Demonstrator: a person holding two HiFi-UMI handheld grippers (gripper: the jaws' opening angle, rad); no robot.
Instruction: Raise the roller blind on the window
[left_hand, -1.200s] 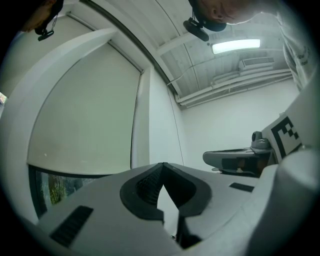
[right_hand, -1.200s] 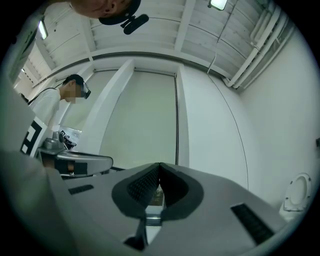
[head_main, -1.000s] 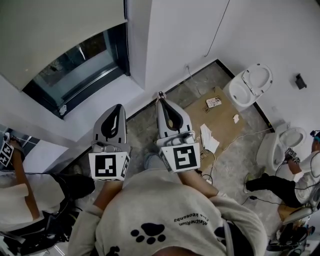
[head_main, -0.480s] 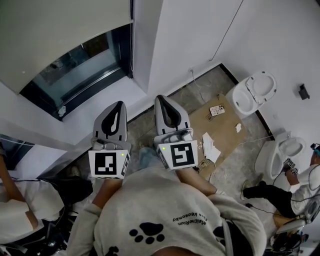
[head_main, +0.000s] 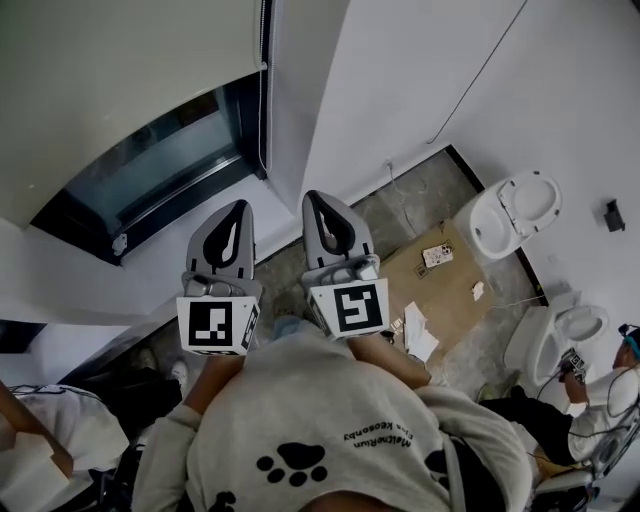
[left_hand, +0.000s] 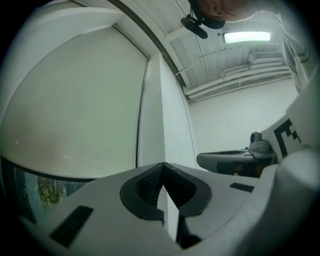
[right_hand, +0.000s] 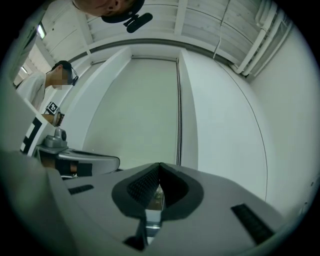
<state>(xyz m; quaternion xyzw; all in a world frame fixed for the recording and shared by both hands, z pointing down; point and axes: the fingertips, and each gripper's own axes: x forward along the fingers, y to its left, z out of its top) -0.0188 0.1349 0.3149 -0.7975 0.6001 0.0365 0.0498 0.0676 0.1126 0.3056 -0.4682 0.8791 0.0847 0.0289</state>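
Head view: the left gripper (head_main: 238, 210) and the right gripper (head_main: 313, 198) are held side by side, both aimed toward the window (head_main: 150, 170) and apart from it. Each gripper has its jaws clenched together, with nothing between them. The roller blind (head_main: 110, 80) hangs over the upper part of the window, leaving a strip of glass bare below its bottom edge. A thin dark cord (head_main: 264, 90) runs down the blind's right edge. At right, a toilet (head_main: 515, 212) and a cardboard sheet (head_main: 445, 290) are on the floor (head_main: 410, 195).

Bright ceiling light (left_hand: 247, 36); sharp frames, fisheye-warped edges.
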